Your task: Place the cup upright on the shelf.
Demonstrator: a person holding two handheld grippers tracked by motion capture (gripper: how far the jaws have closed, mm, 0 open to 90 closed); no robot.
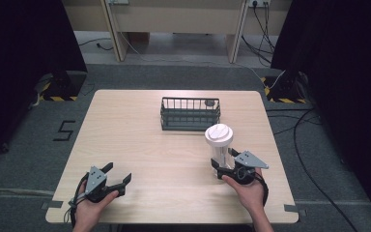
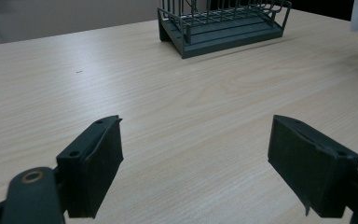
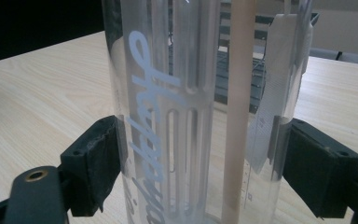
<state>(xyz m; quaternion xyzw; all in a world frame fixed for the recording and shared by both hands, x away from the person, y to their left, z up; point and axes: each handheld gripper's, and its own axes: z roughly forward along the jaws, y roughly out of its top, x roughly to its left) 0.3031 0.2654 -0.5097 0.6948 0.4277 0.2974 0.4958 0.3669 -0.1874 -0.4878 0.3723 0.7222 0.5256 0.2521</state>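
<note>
**The count: one bottle, one basket, two grippers**

One wooden table (image 1: 140, 145), and on it one clear bottle (image 1: 220, 154) wearing one white lid (image 1: 219, 134). One dark wire basket (image 1: 190, 114) stands at the far side, with one small round dark object (image 1: 209, 102) inside it. Two hand-held grippers in play: the left gripper (image 1: 117, 175) and the right gripper (image 1: 223, 161), two black jaws apiece, four jaws in all. Two hands, one per gripper. One black mark (image 1: 64, 130) on the floor.

Clear bottle (image 1: 220, 154) with white lid (image 1: 219, 133) and lettering; dark grey basket (image 1: 190, 113); pale wood-grain table (image 1: 140, 145).
</note>
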